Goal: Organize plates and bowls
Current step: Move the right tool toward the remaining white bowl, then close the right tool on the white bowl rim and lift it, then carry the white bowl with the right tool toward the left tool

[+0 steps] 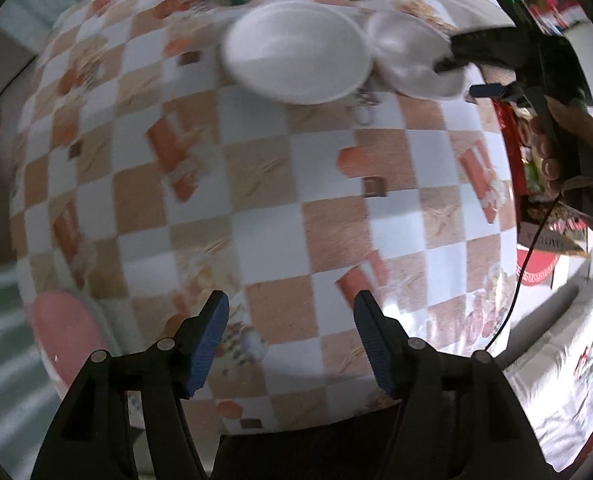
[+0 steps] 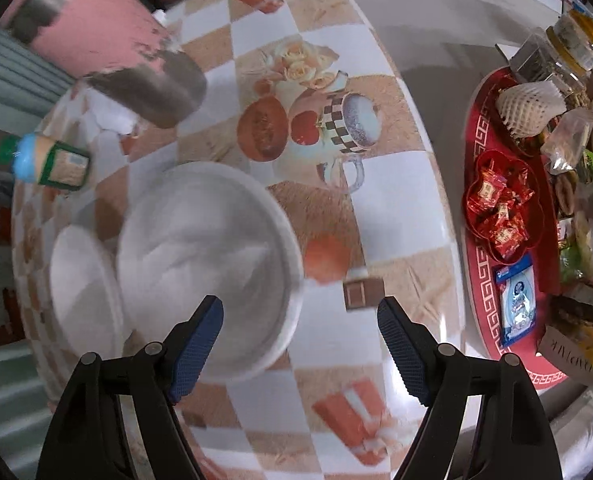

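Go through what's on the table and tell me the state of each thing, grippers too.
Left gripper: jaws open, nothing between them.
Right gripper: jaws open, above the bowl's rim, not gripping.
White bowl: upright, empty.
White plate: flat on the table beside the bowl, empty.
Green-labelled bottle: capped.

We are taking the bowl as our landmark; it is sitting on the table. In the right wrist view, a plate is lying just beside it on its left, their rims meeting or overlapping. A bottle is lying up and to the left of the bowl, and a cup is standing beyond the bowl, further up. Well to the bowl's right, past the table's edge, a tray is holding a dish of sweets and jars. In the left wrist view, the bowl is lying just right of the plate.
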A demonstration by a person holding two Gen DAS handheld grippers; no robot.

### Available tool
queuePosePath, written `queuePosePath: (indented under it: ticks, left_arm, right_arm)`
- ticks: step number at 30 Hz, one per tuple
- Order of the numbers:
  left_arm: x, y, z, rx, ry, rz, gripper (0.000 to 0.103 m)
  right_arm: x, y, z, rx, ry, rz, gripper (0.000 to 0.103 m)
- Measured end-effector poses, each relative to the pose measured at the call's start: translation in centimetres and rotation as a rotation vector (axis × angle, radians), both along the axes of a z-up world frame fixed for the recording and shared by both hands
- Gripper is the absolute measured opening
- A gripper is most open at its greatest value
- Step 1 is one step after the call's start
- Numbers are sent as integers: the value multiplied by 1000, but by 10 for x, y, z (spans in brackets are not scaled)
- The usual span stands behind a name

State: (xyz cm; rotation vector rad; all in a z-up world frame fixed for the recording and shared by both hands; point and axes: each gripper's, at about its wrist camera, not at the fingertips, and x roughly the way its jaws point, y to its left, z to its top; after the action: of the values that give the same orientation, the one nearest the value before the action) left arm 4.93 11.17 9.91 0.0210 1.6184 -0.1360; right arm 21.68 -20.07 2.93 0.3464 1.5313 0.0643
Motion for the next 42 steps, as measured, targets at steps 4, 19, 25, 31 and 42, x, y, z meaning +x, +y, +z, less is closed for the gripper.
queuePosePath:
  ticks: [4,19,25,31,42]
  left_arm:
    - [-5,4,5,15,-1,15,70]
    - [-4,-34,-14,-48,43,-52,72]
    - [-25,-40,-45,-42,128,-83,74]
    - [-47,-39,-62,-18,173,-86,74]
    - [-57,-72,-70,44,125,-279,73]
  right_arm:
    - [2,0,-23,73,77,-20,31]
    - [-160,13,-29,228,106,161,12]
    - [-238,37,-45,253,184,262,12]
    - [-237,38,-22,183,92,288,91]
    - [-244,32,-4,15,82,291,91]
